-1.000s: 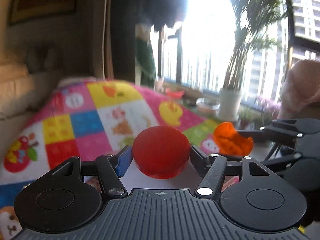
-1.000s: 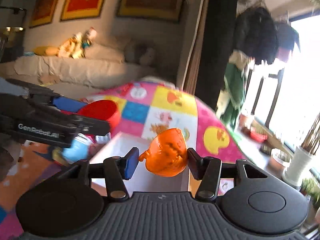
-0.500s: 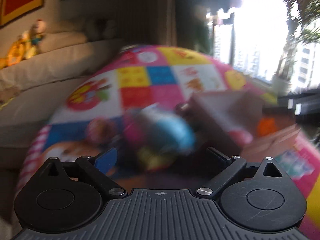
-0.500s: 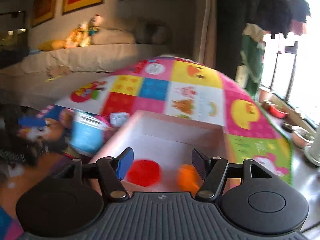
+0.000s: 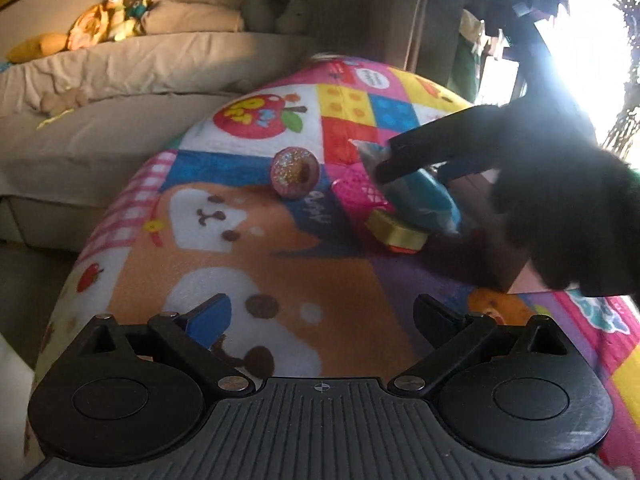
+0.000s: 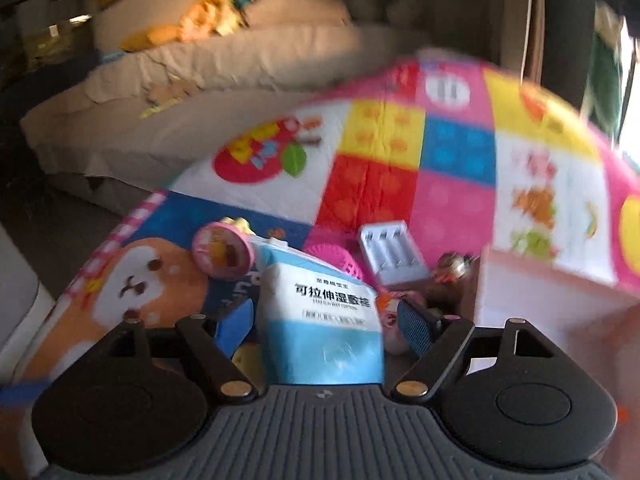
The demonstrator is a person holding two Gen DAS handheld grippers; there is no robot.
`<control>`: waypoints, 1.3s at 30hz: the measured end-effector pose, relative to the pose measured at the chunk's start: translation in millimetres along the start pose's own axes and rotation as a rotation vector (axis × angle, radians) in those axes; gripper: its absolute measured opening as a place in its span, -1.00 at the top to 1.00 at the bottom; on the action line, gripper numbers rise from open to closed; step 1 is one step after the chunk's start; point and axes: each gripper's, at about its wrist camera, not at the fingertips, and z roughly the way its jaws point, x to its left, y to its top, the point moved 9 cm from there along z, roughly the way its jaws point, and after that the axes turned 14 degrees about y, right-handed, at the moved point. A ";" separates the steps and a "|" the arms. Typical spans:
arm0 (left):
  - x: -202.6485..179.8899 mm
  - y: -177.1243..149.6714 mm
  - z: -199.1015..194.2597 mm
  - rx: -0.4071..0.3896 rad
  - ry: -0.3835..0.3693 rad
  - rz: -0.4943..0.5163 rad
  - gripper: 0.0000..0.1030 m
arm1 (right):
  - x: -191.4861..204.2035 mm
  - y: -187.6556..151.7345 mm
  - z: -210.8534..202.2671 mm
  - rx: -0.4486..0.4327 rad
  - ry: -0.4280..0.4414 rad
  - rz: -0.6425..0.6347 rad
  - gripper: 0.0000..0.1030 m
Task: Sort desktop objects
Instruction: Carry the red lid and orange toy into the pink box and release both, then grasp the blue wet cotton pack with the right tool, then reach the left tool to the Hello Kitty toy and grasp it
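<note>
Blue packet sits between my right tongs, which have just been opening. My left tongs hang wide apart, holding nothing, over the bench.

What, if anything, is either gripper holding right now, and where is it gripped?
Nothing is held. The left gripper is open and empty; the right gripper is open, straddling the blue-and-white packet without gripping it.

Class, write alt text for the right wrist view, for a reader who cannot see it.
The right tongs stand open around a blue and white wipes pack, their jaws having just opened wider. Behind it on the colourful play mat lie a pink glittery donut toy, a white battery charger and a pink box.
</note>
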 end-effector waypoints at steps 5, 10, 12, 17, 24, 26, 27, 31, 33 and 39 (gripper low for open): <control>5.2 1.8 0.4 -0.002 0.015 -0.014 -0.96 | 11.7 -13.6 10.9 0.041 0.005 -0.033 -0.27; 1.0 -0.4 2.9 0.012 0.008 -0.003 -0.96 | 42.7 -41.8 -32.4 0.053 0.147 -0.049 -0.04; -1.2 -1.2 3.5 0.017 0.007 0.004 -0.96 | 52.8 -62.4 -58.9 0.062 0.217 -0.056 -0.04; -11.3 2.8 6.5 0.034 -0.008 0.008 -0.96 | 54.2 -114.6 -108.3 0.111 0.205 -0.135 -0.04; -62.0 15.7 19.6 0.009 -0.060 0.108 -0.96 | 18.7 -167.6 -142.9 0.095 -0.018 -0.211 -0.13; -73.9 19.8 29.4 0.002 -0.040 0.129 -0.96 | 9.2 -168.6 -152.0 0.041 -0.027 -0.145 -0.49; -78.6 22.3 33.5 -0.001 -0.032 0.131 -0.96 | 3.5 -167.7 -156.9 0.003 -0.046 -0.116 -0.68; -95.0 31.6 46.5 -0.028 -0.011 0.152 -0.55 | -16.8 -167.5 -169.0 -0.100 -0.086 -0.024 -0.74; -102.0 34.0 54.9 -0.028 0.018 0.173 -0.51 | -27.4 -168.8 -169.6 -0.142 -0.119 0.015 -0.78; -108.7 36.6 79.1 -0.050 0.109 0.256 -0.37 | -46.2 -175.3 -158.4 -0.176 -0.114 0.140 -0.80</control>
